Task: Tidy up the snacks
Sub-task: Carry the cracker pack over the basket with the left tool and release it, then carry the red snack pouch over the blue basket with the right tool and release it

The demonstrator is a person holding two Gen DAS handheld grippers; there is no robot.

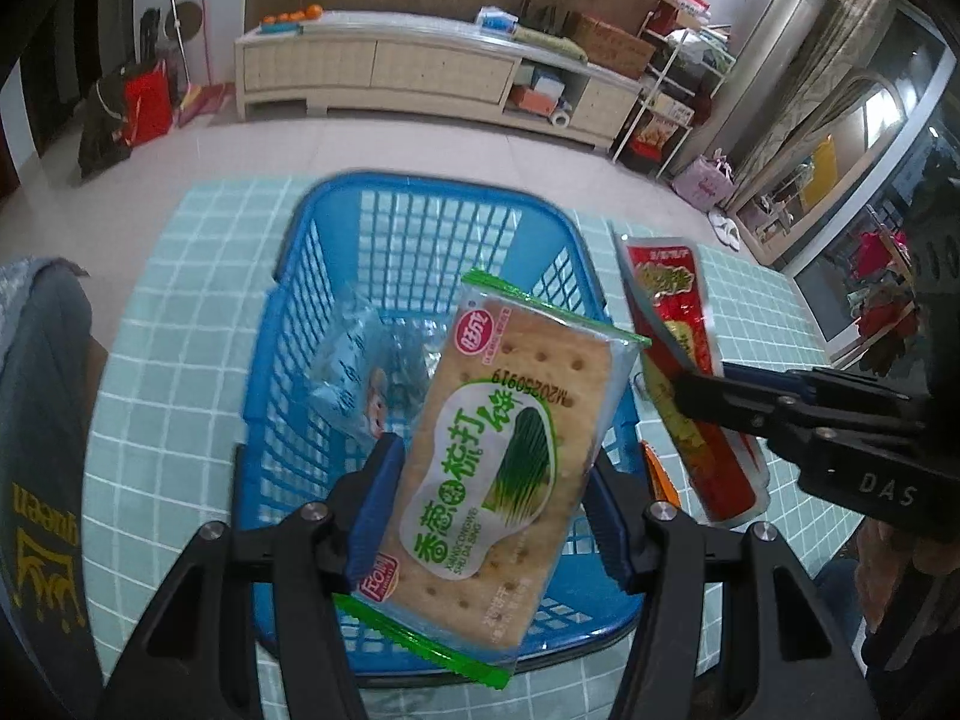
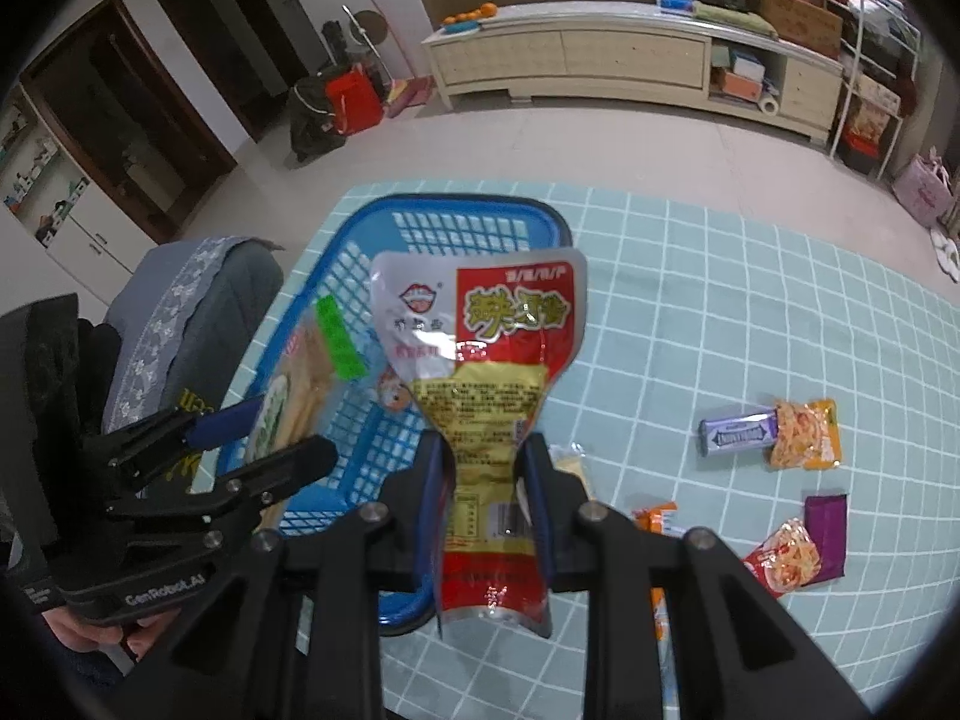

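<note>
My left gripper (image 1: 489, 468) is shut on a cracker packet (image 1: 498, 456) with green edges and holds it above the blue basket (image 1: 288, 360). A clear wrapped snack (image 1: 360, 372) lies inside the basket. My right gripper (image 2: 486, 468) is shut on a red and silver snack pouch (image 2: 480, 360) and holds it upright just right of the basket (image 2: 456, 222). The left gripper (image 2: 264, 438) with the cracker packet (image 2: 294, 396) shows in the right wrist view, over the basket. The right gripper (image 1: 684, 384) with the pouch (image 1: 678, 312) shows in the left wrist view.
A tiled teal tablecloth (image 2: 720, 312) covers the table. Several small snack packets lie at the right: a purple bar (image 2: 738, 435), an orange packet (image 2: 804, 435), a red packet (image 2: 786, 558). A grey chair (image 2: 192, 312) stands left of the table.
</note>
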